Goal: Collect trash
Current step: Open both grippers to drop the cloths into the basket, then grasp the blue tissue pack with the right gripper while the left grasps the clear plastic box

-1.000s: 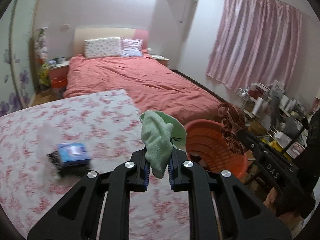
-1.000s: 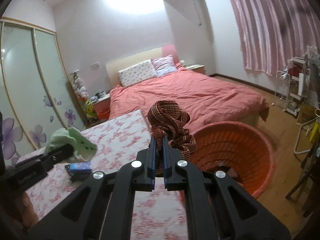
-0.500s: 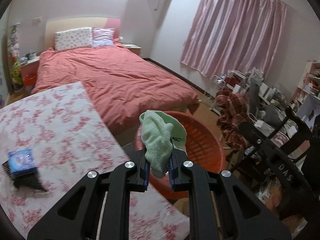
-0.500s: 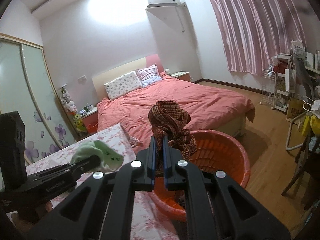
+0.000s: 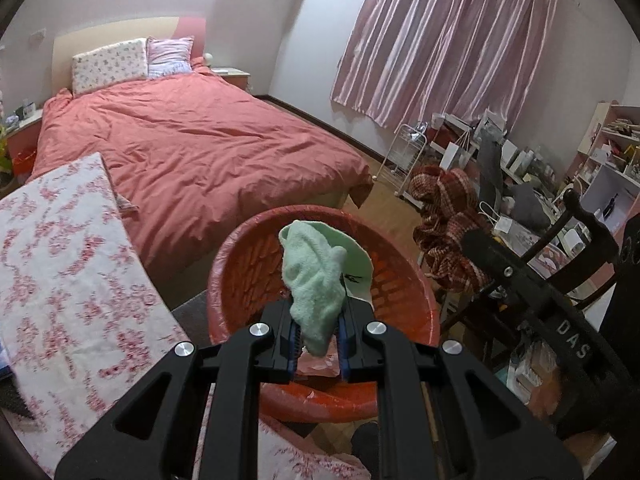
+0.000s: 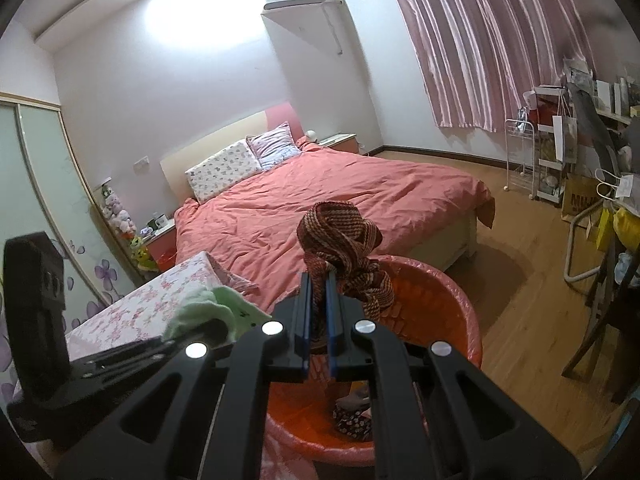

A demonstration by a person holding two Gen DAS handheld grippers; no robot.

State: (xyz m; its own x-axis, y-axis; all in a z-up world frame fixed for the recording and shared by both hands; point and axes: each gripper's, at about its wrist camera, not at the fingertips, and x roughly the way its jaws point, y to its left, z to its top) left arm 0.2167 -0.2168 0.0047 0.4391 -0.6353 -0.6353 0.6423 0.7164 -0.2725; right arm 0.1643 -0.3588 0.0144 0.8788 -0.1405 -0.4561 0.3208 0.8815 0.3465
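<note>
Left gripper [image 5: 318,334]: fingers clamped on green cloth [image 5: 314,280], held over orange basket [image 5: 256,248] at 12 o'clock, likely for drop.
Right gripper [image 6: 318,320]: fingers pinching brown knit rag [image 6: 340,240], above same basket.
Floral worktop [image 5: 68,272], 9 o'clock.
Bed [image 5: 192,148], 11 o'clock, far.

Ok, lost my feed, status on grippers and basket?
Left gripper shut on green cloth. Right gripper shut on brown scarf. Both over orange basket. Nothing blocking.
</note>
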